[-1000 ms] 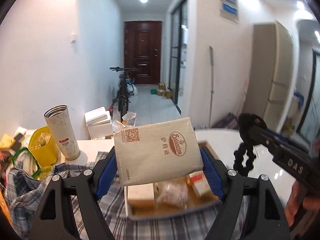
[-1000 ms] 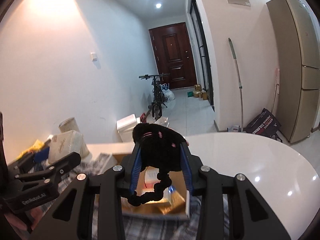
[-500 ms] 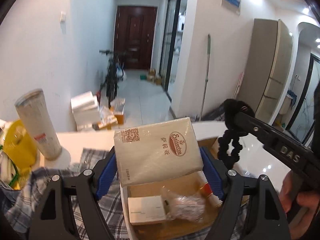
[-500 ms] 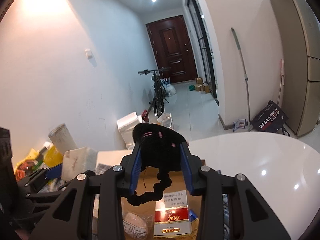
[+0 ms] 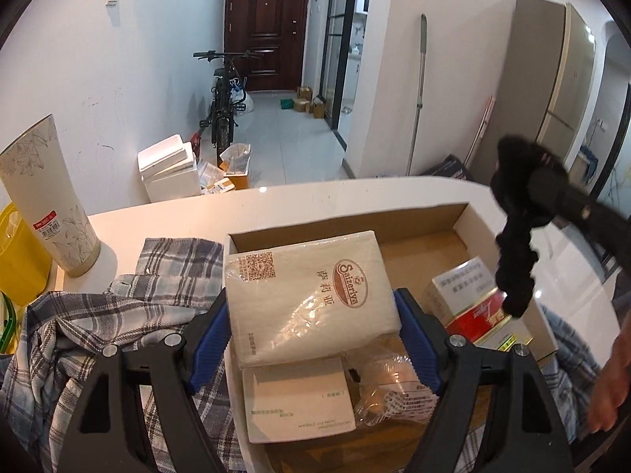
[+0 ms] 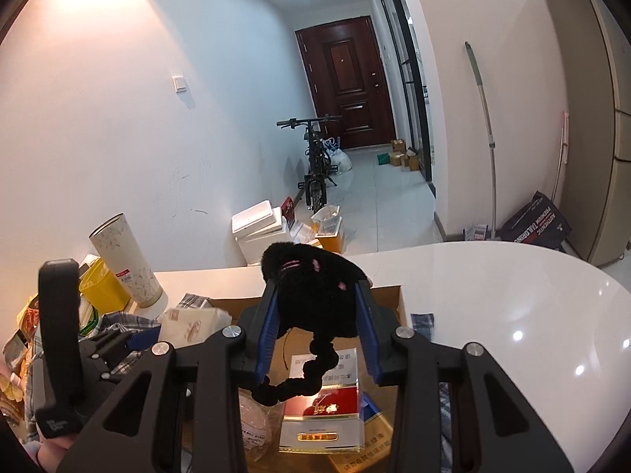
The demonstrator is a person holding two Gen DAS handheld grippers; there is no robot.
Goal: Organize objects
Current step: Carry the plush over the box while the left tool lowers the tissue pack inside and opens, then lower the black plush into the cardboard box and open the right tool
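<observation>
My left gripper [image 5: 311,307] is shut on a beige tissue pack [image 5: 311,299] and holds it over the left half of an open cardboard box [image 5: 453,216]. My right gripper [image 6: 317,315] is shut on a black fuzzy hair tie [image 6: 311,287], whose tail hangs down over the box's right side; it also shows in the left wrist view [image 5: 516,213]. In the box lie a white booklet [image 5: 295,398], a clear plastic bag [image 5: 390,394] and a red and white carton [image 6: 321,406].
The box sits on a plaid shirt [image 5: 98,327] on a white round table [image 6: 493,283]. A tall patterned cup [image 5: 47,201] and a yellow container [image 5: 15,260] stand at the left. Clutter lies at the far left [image 6: 15,339].
Both grippers have moved forward and down over the box with their loads still held. The box and its contents now fill more of both views.
</observation>
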